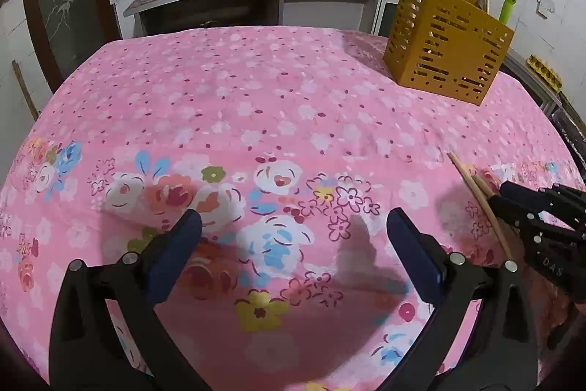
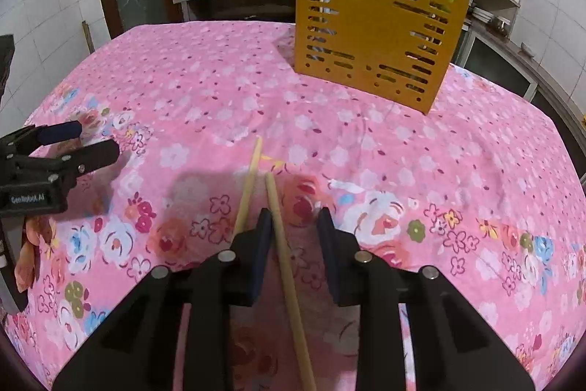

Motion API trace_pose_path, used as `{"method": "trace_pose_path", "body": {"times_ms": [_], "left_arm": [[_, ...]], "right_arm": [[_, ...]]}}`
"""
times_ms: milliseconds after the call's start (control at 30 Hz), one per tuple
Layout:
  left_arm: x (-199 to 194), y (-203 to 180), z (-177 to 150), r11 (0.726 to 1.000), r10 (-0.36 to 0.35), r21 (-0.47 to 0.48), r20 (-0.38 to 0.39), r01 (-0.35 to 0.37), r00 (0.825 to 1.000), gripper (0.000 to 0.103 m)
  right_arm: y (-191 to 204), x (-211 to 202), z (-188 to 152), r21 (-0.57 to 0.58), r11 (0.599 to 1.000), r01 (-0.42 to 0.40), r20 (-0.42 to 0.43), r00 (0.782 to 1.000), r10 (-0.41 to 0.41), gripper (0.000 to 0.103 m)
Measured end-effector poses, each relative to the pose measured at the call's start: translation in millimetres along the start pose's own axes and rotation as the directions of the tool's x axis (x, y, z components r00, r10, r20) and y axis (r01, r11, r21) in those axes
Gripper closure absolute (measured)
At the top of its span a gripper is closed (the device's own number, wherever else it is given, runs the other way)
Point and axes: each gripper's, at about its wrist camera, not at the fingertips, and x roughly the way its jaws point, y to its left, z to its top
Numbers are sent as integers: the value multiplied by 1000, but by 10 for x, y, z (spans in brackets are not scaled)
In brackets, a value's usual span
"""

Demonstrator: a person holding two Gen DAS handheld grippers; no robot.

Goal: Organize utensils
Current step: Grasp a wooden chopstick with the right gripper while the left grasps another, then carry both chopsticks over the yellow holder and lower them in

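Closing in on two chopsticks (image 2: 273,204) on the table (image 2: 219,90): right gripper (image 2: 295,226) straddles one, pads not yet pressing. Left gripper (image 1: 293,237) spread, empty. Holder (image 2: 373,32) already has some sticks; these remain.

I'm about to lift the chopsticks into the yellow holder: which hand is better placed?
Right. The right gripper already straddles one chopstick, with the second just outside its left finger, and the yellow holder stands ahead. The left gripper is open over bare tablecloth.
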Motion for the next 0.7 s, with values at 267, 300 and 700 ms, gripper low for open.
{"method": "trace_pose_path", "body": {"times_ms": [267,300,700], "left_arm": [[46,-102,26,999,18,28,-32,-17,999,5],[44,-142,39,1000,10,28,-38,-9,999,5],[134,-1003,283,995,-102,2,-63,102,993,11]], "right_arm": [[-154,-33,22,55,998,24,-24,999,-23,97],[-203,-39,19,68,997,33,-25,999,-31,97],[-974,-147,-138,238,958,159,-44,987,-153,97]]}}
